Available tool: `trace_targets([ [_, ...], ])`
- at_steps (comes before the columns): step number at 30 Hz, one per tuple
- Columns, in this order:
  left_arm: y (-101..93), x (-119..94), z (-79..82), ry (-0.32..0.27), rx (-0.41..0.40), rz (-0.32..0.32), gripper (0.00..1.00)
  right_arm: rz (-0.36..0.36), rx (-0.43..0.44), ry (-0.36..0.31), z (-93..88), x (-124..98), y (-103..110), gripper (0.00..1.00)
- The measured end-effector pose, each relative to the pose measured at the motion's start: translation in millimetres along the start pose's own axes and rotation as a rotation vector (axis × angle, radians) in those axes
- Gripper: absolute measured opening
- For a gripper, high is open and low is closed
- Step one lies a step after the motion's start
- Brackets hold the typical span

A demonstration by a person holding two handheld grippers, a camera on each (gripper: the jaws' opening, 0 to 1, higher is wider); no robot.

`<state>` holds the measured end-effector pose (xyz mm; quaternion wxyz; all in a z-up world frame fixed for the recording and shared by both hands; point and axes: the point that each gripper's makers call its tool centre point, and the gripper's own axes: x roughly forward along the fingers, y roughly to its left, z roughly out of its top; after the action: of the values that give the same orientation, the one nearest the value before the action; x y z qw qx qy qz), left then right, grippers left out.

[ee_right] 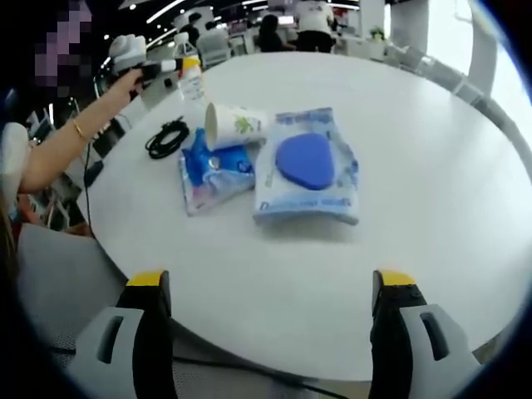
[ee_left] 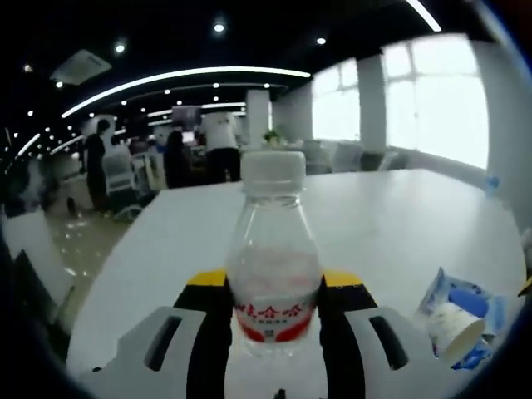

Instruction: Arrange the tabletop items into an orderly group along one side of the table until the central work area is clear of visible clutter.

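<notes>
Water bottle (ee_left: 273, 249) stood upright near the table (ee_left: 399, 224) edge, clamped in the left gripper (ee_left: 273, 287). Right gripper (ee_right: 270, 291) hung spread wide before the wipes pack (ee_right: 306, 166), tipped paper cup (ee_right: 234, 125), black cable (ee_right: 166, 137). Mid-placement; likely release next, then fetch those.

Clear glossy plastic bottle (ee_left: 272, 258), matt white table (ee_right: 416, 166), paper cup (ee_right: 233, 125), shiny plastic wipe packs (ee_right: 307, 166).

A round white table (ee_right: 432, 208) carries the things. Near its middle lies a large wipes pack (ee_right: 306, 166) with a blue lid, a smaller blue packet (ee_right: 214, 174) touching it, and a paper cup (ee_right: 234, 126) tipped on its side across the packet. A coiled black cable (ee_right: 167, 138) lies near the edge.
</notes>
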<state>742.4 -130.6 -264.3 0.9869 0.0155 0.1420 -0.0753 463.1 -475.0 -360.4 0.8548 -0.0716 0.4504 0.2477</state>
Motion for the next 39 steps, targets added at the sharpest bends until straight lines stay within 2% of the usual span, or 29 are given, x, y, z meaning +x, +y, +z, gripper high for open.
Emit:
trace_targets([
  [13, 27.4, 19, -14.0, 0.011, -0.044, 0.059, 0.37, -0.001, 0.013, 0.016, -4.7, 1, -1, 0.99],
  [20, 38.2, 22, -22.8, 0.016, -0.034, 0.102, 0.37, -0.001, 0.016, 0.032, -8.1, 2, -1, 0.99],
  [28, 45.7, 27, -22.2, -0.009, -0.059, 0.109, 0.37, -0.003, 0.017, 0.045, -10.5, 3, -2, 0.99],
  [39, 48.2, 26, -29.9, -0.024, -0.088, 0.118, 0.37, -0.004, 0.022, 0.046, -10.5, 4, -2, 0.99],
])
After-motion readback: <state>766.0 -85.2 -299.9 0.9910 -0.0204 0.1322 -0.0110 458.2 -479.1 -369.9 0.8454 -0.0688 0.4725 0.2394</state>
